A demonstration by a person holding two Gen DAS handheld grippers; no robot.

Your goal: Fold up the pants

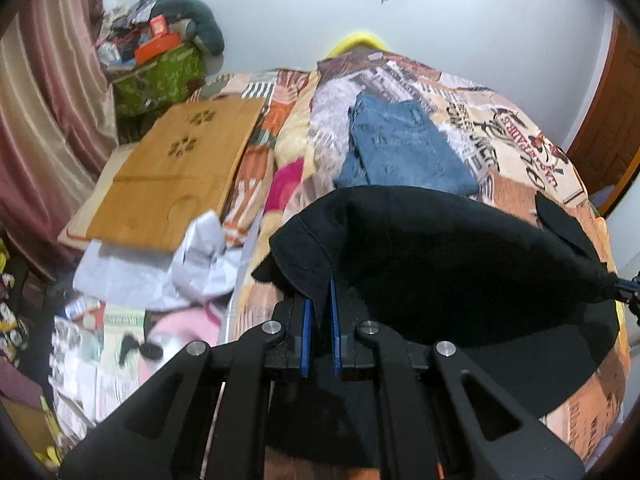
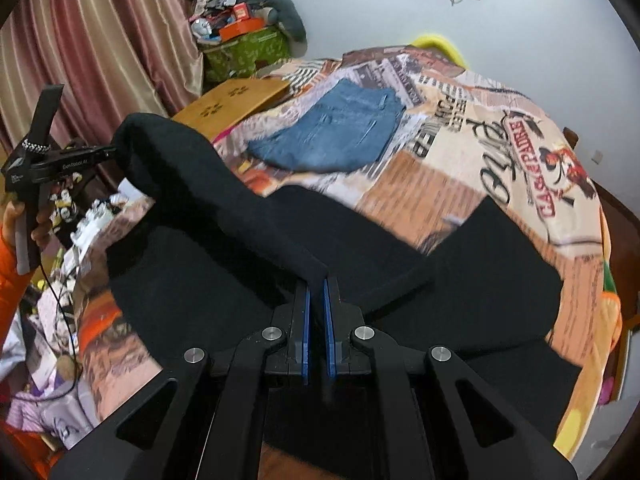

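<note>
Black pants [image 1: 440,248] hang stretched between both grippers above a bed with a printed cover [image 1: 520,152]. My left gripper [image 1: 322,280] is shut on one corner of the black fabric. The right gripper [image 2: 316,280] is shut on the other end of the black pants [image 2: 248,216], which rise in a fold toward the left gripper [image 2: 112,150] seen at the left, held by a hand. The lower part of the pants lies spread on the cover [image 2: 460,168]. In the left wrist view the right gripper's tip [image 1: 624,284] shows at the right edge.
Folded blue jeans [image 1: 400,148] lie farther up the bed, also in the right wrist view [image 2: 332,132]. A wooden board [image 1: 180,168] rests at the bed's left side. Clutter and a green box [image 1: 160,76] stand by the curtain [image 1: 44,120]. White cloth and papers [image 1: 160,268] lie left.
</note>
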